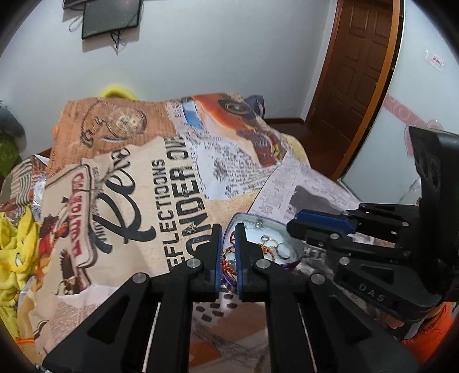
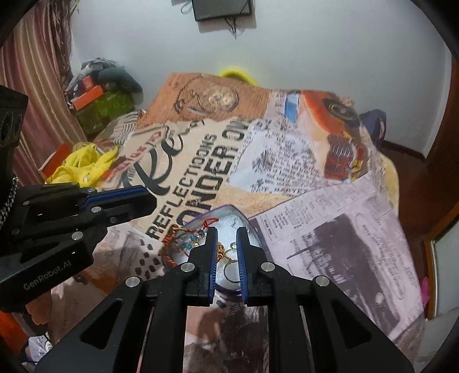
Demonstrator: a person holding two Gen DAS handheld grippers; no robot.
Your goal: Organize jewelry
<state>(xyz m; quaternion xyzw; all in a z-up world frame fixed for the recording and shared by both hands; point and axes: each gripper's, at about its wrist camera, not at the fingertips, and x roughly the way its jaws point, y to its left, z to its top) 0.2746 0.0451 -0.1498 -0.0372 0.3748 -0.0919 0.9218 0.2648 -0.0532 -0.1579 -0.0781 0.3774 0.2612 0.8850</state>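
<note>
Both claws, left (image 1: 228,229) and right (image 2: 226,233), hover narrowly parted, grasping nothing, over the tin (image 2: 229,212); tangled jewelry (image 2: 221,249) could snag, tipping it onto the bed (image 2: 330,229).

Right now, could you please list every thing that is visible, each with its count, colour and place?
purple-rimmed oval metal tin: one, silver inside, on the blanket under both grippers
gold and silver jewelry pieces: several, rings and chains, inside the tin
red thread bracelet: one, red, at the tin's left edge
newspaper-print blanket: one, tan, orange and white, spread over the bed
yellow cloth: one, crumpled, at the bed's left side
dark framed panel: one, black, on the white wall
brown wooden door: one, at the right
left gripper: black, blue-padded fingers slightly apart, holding nothing
right gripper: black, blue-padded fingers apart, holding nothing
</note>
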